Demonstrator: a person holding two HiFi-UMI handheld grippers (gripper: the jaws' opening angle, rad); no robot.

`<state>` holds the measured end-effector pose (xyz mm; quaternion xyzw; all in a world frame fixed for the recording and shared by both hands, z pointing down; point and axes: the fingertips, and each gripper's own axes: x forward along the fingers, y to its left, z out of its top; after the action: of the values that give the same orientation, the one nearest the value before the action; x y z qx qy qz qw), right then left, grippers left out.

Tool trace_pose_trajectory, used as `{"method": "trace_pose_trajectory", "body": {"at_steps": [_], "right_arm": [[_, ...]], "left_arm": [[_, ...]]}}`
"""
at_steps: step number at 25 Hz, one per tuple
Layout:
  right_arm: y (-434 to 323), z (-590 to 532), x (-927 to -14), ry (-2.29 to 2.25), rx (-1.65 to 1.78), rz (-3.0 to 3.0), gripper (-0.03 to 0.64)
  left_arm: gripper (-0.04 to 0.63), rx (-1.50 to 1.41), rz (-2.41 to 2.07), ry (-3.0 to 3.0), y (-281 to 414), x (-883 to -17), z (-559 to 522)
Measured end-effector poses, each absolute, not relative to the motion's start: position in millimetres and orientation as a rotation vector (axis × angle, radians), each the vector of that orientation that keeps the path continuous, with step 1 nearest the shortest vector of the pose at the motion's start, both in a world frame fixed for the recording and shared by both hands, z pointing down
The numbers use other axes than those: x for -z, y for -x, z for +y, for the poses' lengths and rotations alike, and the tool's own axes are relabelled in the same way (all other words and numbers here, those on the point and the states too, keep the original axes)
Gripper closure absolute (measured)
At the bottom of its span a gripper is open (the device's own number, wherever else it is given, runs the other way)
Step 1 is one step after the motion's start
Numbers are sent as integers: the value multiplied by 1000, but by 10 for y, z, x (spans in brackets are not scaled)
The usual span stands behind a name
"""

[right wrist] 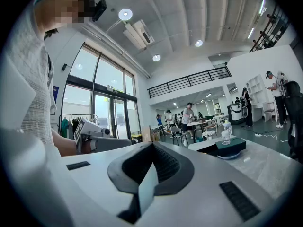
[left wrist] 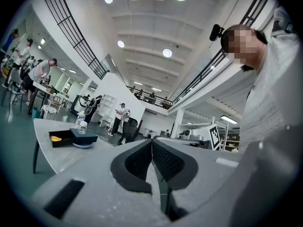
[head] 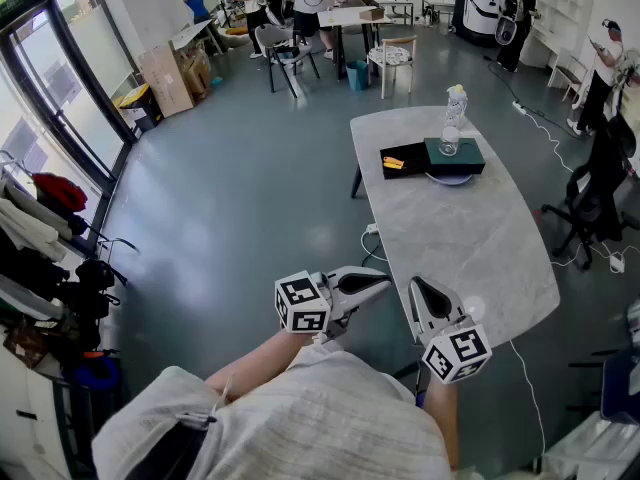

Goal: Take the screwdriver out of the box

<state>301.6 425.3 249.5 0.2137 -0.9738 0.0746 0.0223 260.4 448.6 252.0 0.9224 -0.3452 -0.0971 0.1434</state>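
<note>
A black open box [head: 405, 160] lies at the far end of the grey table [head: 470, 258], with a yellow-handled screwdriver [head: 393, 163] inside it. In the left gripper view the box [left wrist: 61, 137] and the screwdriver [left wrist: 56, 138] sit far off at the left. My left gripper [head: 386, 279] and right gripper [head: 415, 284] hover side by side off the table's near edge, far from the box. Both are shut with nothing between the jaws, as the left gripper view [left wrist: 152, 141] and the right gripper view [right wrist: 152, 145] show.
Beside the black box a dark green box [head: 455, 155] rests on a white plate [head: 450, 178], with a clear bottle [head: 455, 118] on top. An office chair [head: 590, 198] stands right of the table. People, chairs and tables fill the far room.
</note>
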Motion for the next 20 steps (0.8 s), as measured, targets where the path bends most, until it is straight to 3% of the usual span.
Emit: {"method": "trace_pose_trajectory", "body": {"at_steps": [20], "right_arm": [[-2507,3944,-2541,-573,-247,-3014,607]], "left_arm": [[578,297,-992,-2629,-2247,-2596,4153]]}}
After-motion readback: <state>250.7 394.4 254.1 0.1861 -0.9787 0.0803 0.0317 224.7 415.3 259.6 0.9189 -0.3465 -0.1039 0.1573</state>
